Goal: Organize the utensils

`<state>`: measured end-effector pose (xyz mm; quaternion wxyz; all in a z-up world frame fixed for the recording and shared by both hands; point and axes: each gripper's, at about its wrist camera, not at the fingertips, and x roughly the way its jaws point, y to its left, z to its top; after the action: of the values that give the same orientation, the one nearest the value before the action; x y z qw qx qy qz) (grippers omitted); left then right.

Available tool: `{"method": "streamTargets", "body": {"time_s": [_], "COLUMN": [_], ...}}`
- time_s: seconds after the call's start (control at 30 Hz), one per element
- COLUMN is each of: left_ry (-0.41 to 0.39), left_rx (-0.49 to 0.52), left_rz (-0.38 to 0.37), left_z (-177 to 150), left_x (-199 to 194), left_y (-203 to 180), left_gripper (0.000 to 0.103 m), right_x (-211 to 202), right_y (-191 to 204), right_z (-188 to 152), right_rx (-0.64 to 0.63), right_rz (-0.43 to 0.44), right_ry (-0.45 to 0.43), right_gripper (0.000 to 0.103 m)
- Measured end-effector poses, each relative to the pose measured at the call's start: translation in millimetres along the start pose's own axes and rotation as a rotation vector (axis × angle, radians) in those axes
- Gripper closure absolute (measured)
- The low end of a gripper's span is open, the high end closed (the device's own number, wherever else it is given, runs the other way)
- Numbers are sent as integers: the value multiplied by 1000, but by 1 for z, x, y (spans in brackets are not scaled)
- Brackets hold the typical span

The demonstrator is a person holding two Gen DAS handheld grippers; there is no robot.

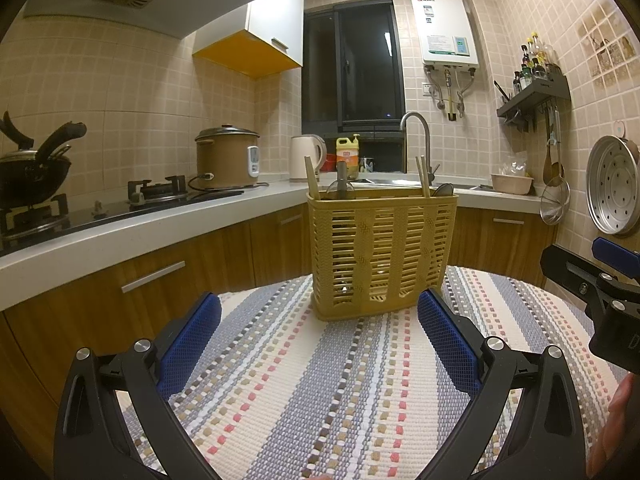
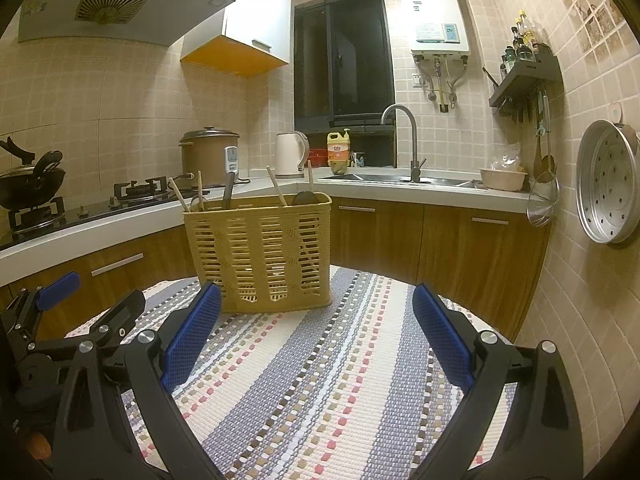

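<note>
A yellow slatted utensil basket stands upright at the far side of a round table with a striped woven cloth. Wooden chopsticks and dark spoons stick out of its top. My left gripper is open, a short way in front of the basket, with nothing between its blue pads. My right gripper is also open and empty, just right of the basket's front. Each gripper shows at the edge of the other's view.
A kitchen counter wraps behind the table, with a gas hob, wok, rice cooker, kettle, soap bottle and sink with tap. On the right wall hang a strainer, a steamer tray and a shelf.
</note>
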<state>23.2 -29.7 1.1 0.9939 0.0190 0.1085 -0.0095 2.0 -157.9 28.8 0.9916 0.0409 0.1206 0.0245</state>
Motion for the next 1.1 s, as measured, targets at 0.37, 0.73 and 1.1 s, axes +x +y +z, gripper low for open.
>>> {"method": "streamTargets", "body": {"time_s": [0.37,0.73,1.1], "left_ry": [7,10,12], "left_rx": [3,3,4], "left_rz": [-2,-4,-5], "left_z": [-3,-3,-3], "left_x": [2,3,4], "left_y": [0,0,0], "left_gripper": [8,8,8], "right_x": [2,2,3], "right_y": [0,0,0], "right_z": [1,1,1], "right_rx": [-2,0,1], "right_rz": [0,0,1], "right_ry": [7,10,11], "right_gripper": [11,11,11]}}
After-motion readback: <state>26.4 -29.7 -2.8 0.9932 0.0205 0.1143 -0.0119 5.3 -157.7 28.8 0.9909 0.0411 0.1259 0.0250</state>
